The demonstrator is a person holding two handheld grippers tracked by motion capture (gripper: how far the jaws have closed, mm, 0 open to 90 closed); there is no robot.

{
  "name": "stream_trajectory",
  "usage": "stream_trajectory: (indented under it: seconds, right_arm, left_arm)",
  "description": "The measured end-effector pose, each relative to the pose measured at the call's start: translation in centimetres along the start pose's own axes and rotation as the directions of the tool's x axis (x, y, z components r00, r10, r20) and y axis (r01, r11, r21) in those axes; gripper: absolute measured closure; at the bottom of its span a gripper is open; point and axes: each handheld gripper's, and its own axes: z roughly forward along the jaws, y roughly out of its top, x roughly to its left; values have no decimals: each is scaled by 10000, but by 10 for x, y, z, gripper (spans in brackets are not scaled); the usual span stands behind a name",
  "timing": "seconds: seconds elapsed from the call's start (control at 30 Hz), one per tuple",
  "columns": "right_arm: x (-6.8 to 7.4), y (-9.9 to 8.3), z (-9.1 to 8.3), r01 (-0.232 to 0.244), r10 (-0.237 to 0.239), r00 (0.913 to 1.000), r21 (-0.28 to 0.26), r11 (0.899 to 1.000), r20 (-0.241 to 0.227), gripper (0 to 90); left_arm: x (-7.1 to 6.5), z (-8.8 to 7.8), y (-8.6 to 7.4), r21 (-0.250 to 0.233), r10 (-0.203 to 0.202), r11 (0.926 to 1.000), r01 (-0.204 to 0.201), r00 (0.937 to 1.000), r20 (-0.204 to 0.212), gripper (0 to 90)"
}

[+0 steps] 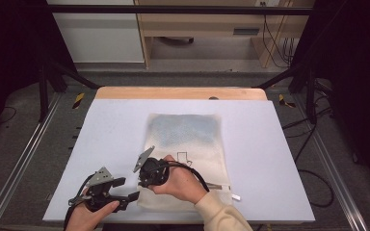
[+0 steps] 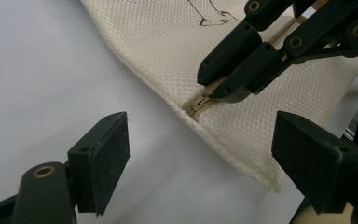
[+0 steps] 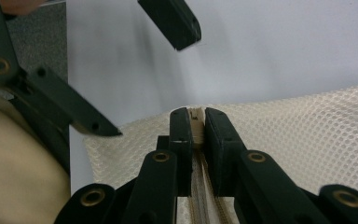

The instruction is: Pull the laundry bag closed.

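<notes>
Pale grey desk (image 1: 270,144) carries a cream mesh bag (image 1: 192,144) lying flat near the person's edge, its zip running along the near side. Both hands work at the bag's near left corner.

Right tongs (image 3: 193,123) are pinched nearly closed on the tan zip pull (image 2: 200,102), close to the end of the zip by the bag's corner. Left tongs (image 2: 200,149) stand wide apart with nothing between them, just beside that corner and off the fabric, over bare desk.

Risks, as I judge them: nothing pins the bag, so a tug on the pull could drag the whole light bag across the smooth desk instead of running the zip. Mesh could bunch and jam the slider. The hold on the pull looks narrow, though the close view is partly blocked by the tongs, so it may slip out under a sideways pull. Left tongs closing late or on the desk alone would leave the corner loose.
</notes>
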Motion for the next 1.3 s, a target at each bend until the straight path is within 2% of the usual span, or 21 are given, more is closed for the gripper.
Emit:
stream_trajectory:
  seconds: [0.1,0.23,0.4,0.5,0.57,0.67,0.8,0.9,0.97,1.07,1.3]
  right_arm:
    - [0,-1,-2,-47,47,10000,-91,9999,-2,819]
    - [2,-3,-3,-14,14,10000,-238,9997,8,819]
    - [2,-4,-6,-47,48,10000,-334,9994,31,819]
    - [2,-4,-8,-89,90,10000,-383,9992,20,819]
    - [2,-3,-8,-144,147,9999,-391,9991,53,819]
    - [3,-3,-9,-23,27,9999,-285,9996,120,819]
    - [3,-3,-11,-22,27,9999,-376,9993,134,819]
    - [3,-2,-13,-66,72,9999,-391,9992,141,819]
    - [2,-2,-13,5,3,9998,-405,9992,195,819]
    - [3,-2,-13,-53,61,9997,-376,9993,224,818]
    - [2,-2,-12,72,-61,9996,-373,9993,281,819]
  left_arm:
    - [-2,6,1,233,153,9996,-149,9998,-155,203]
    - [-5,14,1,279,-177,9995,171,9996,220,241]
    - [-7,24,1,531,-149,9985,136,9996,251,260]
    - [-6,29,1,537,-437,9977,409,9976,531,293]
    - [-6,31,1,582,-443,9975,410,9974,566,302]
    - [-4,33,2,567,-535,9972,481,9938,979,380]
    - [-1,37,3,571,-699,9964,620,9865,1478,421]
    - [0,40,4,598,-614,9968,524,9852,1600,448]
    - [1,42,3,556,-708,9965,621,9826,1715,456]
    - [2,46,4,701,-520,9967,403,9831,1755,460]
    - [6,49,5,738,-584,9963,451,9802,1890,494]
